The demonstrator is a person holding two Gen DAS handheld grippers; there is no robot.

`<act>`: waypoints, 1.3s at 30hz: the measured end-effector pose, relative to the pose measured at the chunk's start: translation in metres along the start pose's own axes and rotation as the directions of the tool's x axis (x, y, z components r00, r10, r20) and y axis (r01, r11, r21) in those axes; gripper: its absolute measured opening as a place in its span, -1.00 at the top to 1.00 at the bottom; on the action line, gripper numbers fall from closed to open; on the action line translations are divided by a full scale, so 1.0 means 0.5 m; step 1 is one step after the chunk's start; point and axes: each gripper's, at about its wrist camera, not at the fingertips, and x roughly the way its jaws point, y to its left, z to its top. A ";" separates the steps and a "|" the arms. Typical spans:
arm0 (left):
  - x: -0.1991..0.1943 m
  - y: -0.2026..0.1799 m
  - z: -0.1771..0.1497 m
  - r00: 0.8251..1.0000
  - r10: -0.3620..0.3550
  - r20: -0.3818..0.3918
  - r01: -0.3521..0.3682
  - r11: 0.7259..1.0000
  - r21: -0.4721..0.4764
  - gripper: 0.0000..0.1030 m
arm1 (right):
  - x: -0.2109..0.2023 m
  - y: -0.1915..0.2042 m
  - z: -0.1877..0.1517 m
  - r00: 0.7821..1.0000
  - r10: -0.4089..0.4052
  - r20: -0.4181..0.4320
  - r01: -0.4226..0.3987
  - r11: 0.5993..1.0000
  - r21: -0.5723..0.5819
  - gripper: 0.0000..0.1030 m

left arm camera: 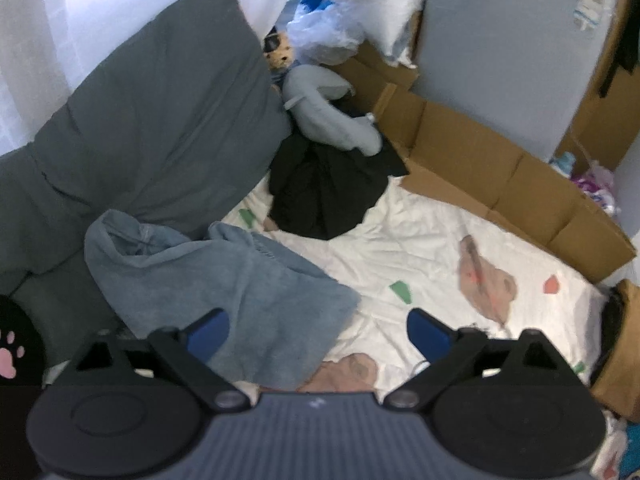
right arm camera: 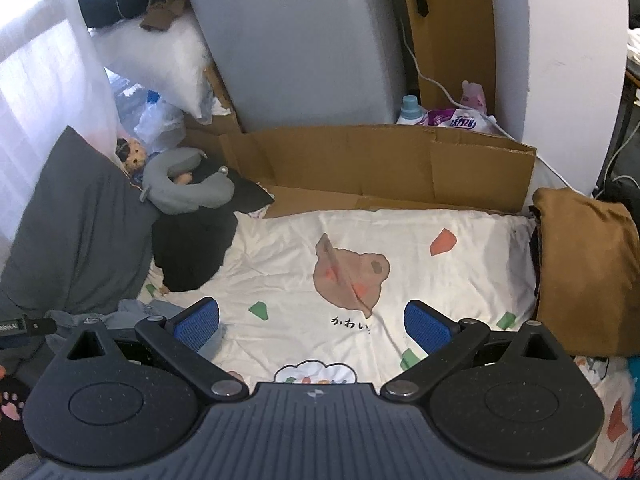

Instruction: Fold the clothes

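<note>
A crumpled blue-grey terry-cloth garment [left arm camera: 224,284] lies in a loose heap on the white printed bed sheet [left arm camera: 420,248], its far side bunched against the big dark grey pillow [left arm camera: 160,120] and its near corner spread flat toward the left gripper [left arm camera: 318,334]. That gripper hovers above the cloth's near edge with its blue-padded fingers [left arm camera: 208,334] wide apart and nothing between them. The right gripper [right arm camera: 312,326] is likewise spread and empty, poised over bare sheet near the bear print, with only a sliver of the same blue-grey cloth [right arm camera: 132,308] showing at its left. The fabric looks thick, soft and limp, probably light but floppy, so it should sag and drag rather than hold a shape; the plush nap ought to give the ribbed pads good purchase. The flattened near corner and the hemmed edge seem the best places to pinch, taking one layer only. A black garment [left arm camera: 324,192] lies further back, untouched.
</note>
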 end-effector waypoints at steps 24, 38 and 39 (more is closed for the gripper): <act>0.301 0.140 -0.095 0.989 0.069 -0.127 -0.088 0.985 -0.150 -0.73 | 0.301 0.045 -0.090 0.990 0.042 -0.132 -0.061 0.987 -0.150 -0.95; 0.414 0.225 -0.185 0.982 0.115 -0.151 -0.149 0.959 -0.242 -0.72 | 0.501 0.160 -0.194 0.945 0.159 -0.284 -0.229 0.944 -0.235 -0.88; 0.424 0.234 -0.192 0.981 0.119 -0.153 -0.154 0.956 -0.250 -0.72 | 0.513 0.169 -0.202 0.942 0.165 -0.293 -0.240 0.940 -0.243 -0.88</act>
